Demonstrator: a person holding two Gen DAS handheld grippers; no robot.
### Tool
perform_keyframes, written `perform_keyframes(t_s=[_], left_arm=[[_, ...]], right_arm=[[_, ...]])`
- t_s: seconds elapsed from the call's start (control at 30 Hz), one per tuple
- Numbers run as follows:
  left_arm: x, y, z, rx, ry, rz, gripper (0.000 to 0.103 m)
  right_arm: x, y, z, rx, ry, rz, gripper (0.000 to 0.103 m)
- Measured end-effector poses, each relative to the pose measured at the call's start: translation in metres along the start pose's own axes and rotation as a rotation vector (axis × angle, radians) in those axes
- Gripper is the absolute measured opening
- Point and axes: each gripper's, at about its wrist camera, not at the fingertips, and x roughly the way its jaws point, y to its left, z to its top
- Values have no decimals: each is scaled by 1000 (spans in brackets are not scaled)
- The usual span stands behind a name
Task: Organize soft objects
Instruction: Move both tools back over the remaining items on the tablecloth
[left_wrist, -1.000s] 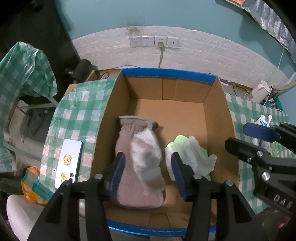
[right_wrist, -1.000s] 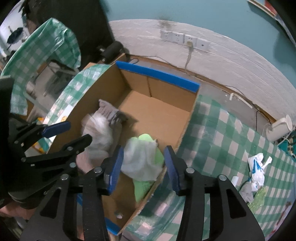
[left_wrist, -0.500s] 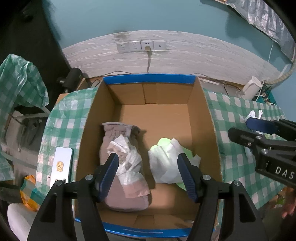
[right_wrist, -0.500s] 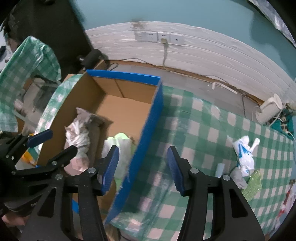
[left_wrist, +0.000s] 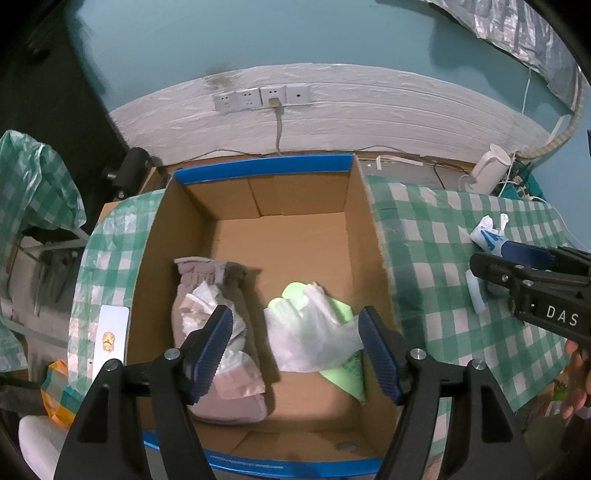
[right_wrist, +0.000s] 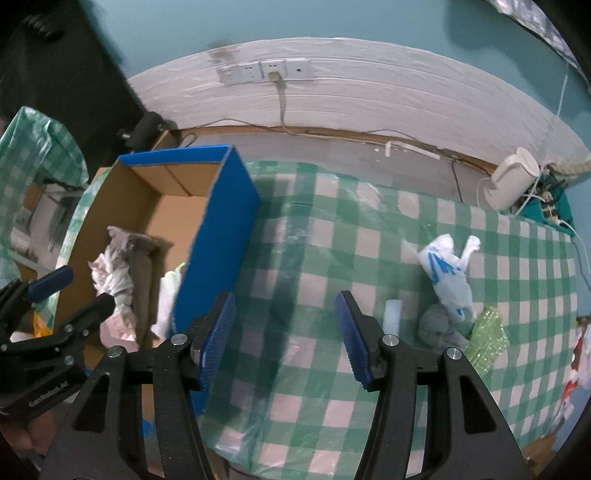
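Note:
An open cardboard box (left_wrist: 369, 258) with blue rims holds a grey-pink knitted sock (left_wrist: 210, 273) with crumpled white plastic on it, and a green soft item in a white bag (left_wrist: 314, 325). My left gripper (left_wrist: 293, 317) hangs above both. Its jaws are opening and press on nothing. My right gripper (right_wrist: 285, 301) is open and empty over the green checked tablecloth (right_wrist: 332, 406), right of the box's blue wall (right_wrist: 218, 236). On the cloth further right lie a white-and-blue plastic bag (right_wrist: 447, 273), a grey cloth lump (right_wrist: 439, 328) and a glittery green item (right_wrist: 487, 336).
A small white tube (right_wrist: 392, 315) lies beside the grey lump. A white card (left_wrist: 110, 336) rests on the cloth left of the box. A white kettle (right_wrist: 513, 181) and cables stand at the back right, below wall sockets (left_wrist: 262, 98). A person's hand (left_wrist: 576, 384) shows at the right edge.
Both grippers let go of the bundles in the box and widened. The left one drew back; the right one swung out of the box to the right, over the tablecloth.

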Motion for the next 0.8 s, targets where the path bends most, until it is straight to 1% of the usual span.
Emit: perform_keyframes(t_s=[0.33, 0.8], left_arm=[[-5, -23, 5, 24, -16, -6, 72], [-5, -59, 13, 73, -21, -6, 72]], right_arm=[[-2, -33, -7, 62, -3, -19, 56], [-3, -78, -21, 135, 9, -71, 56]])
